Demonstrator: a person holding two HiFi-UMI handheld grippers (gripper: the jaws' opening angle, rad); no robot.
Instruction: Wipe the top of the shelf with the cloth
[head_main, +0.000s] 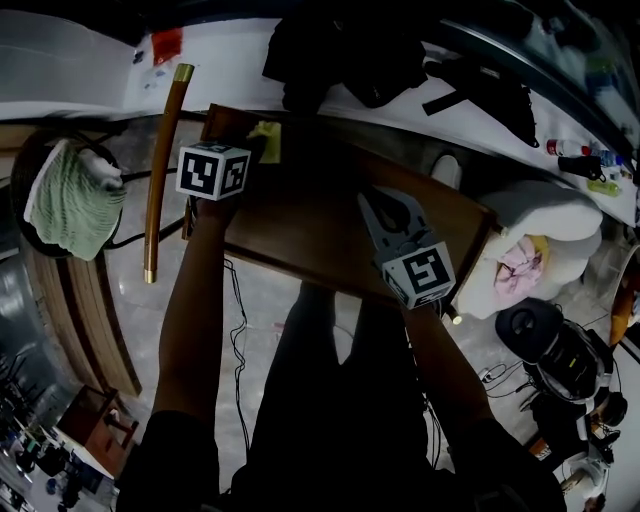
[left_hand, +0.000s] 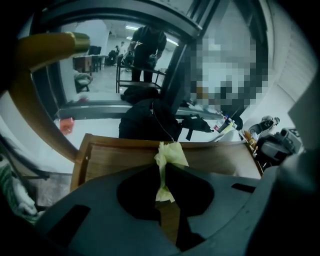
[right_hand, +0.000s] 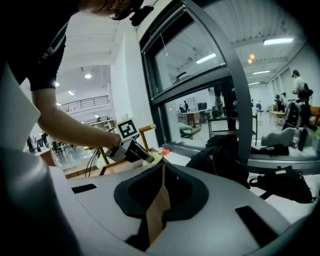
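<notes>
**Pinching a yellow cloth at the far left corner of a wooden shelf**

Gripping the cloth tight between the closed jaws of the left gripper, down by the shelf top. Holding the right gripper at the near right part of the top, jaws together with nothing between them.

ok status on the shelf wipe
Left tool shut on cloth, far left of shelf top. Right tool shut, empty, over its right part. Nothing else on top.
</notes>
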